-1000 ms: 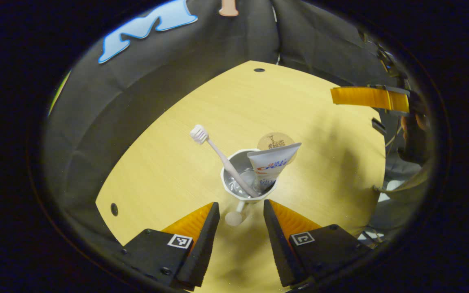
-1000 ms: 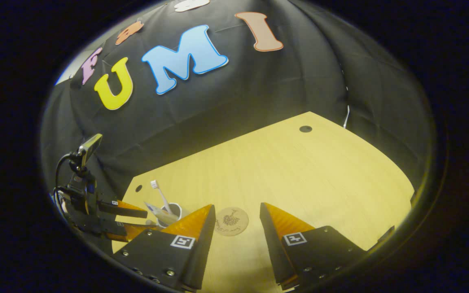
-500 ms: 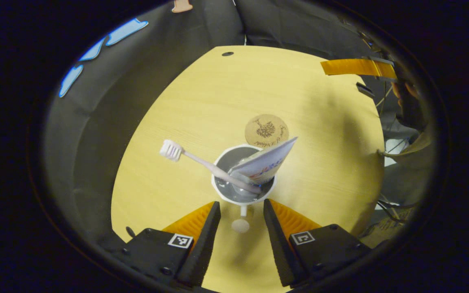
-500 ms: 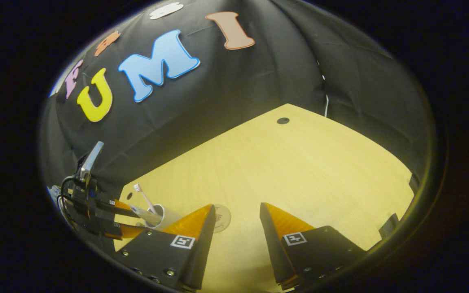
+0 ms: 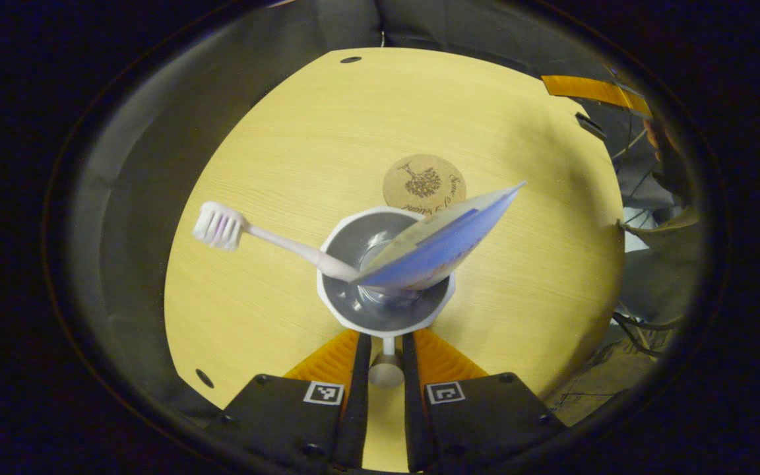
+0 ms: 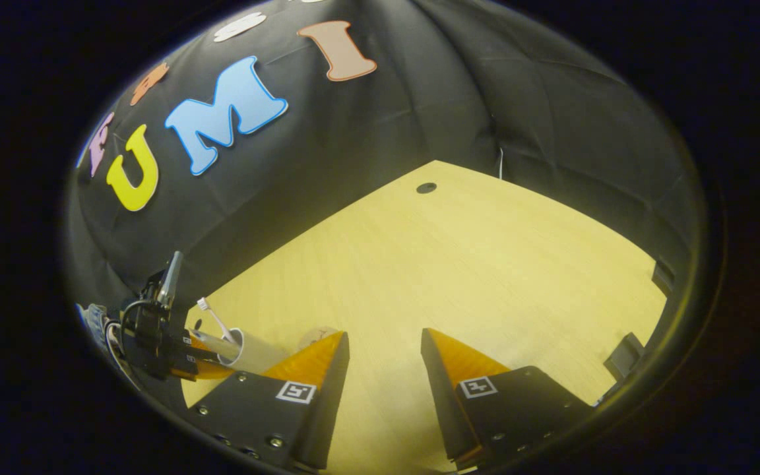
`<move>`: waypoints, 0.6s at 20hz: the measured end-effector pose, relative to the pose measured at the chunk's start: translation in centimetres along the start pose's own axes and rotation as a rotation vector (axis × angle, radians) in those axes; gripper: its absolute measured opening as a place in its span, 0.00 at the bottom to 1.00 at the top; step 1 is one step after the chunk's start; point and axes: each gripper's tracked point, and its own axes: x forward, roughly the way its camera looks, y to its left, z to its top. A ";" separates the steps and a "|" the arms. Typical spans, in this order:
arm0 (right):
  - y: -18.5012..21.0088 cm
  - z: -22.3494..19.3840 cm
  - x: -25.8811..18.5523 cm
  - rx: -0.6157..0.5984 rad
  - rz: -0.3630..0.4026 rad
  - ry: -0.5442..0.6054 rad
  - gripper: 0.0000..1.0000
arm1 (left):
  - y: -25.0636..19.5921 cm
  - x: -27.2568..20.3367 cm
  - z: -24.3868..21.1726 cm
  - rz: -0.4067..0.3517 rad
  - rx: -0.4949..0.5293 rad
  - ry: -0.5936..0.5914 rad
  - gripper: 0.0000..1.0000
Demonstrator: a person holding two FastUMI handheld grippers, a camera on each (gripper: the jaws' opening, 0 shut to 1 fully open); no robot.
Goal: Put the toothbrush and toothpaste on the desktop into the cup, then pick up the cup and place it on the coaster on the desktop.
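Observation:
A white cup (image 5: 353, 316) with a grey inside holds a white toothbrush (image 5: 218, 226), leaning left, and a toothpaste tube (image 5: 439, 241), leaning right. My left gripper (image 5: 385, 359) is shut on the cup's handle, just below the rim. A round cork coaster (image 5: 423, 183) lies on the table beyond the cup. In the right gripper view the cup (image 6: 248, 353) and toothbrush (image 6: 212, 316) sit at the lower left, held by the left gripper (image 6: 182, 349). The coaster (image 6: 317, 335) peeks out behind a finger of my right gripper (image 6: 383, 356), which stands open and holds nothing. I cannot tell whether the cup is off the table.
The wooden table (image 5: 274, 165) has small round holes at its far edge (image 5: 350, 59) and near corner (image 5: 203, 378). Black cloth walls close in on the far sides. In the left gripper view, the right gripper's finger (image 5: 594, 92) and a hand (image 5: 657, 135) are at the upper right.
My left gripper slid forward and closed its fingers on the cup's handle; the view now looks more steeply down into the cup. The right gripper drifted away to the right, staying open.

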 end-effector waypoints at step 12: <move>-0.4 -1.6 0.3 -0.015 0.010 0.035 0.64 | -0.3 -0.5 1.6 0.010 -0.020 -0.083 0.12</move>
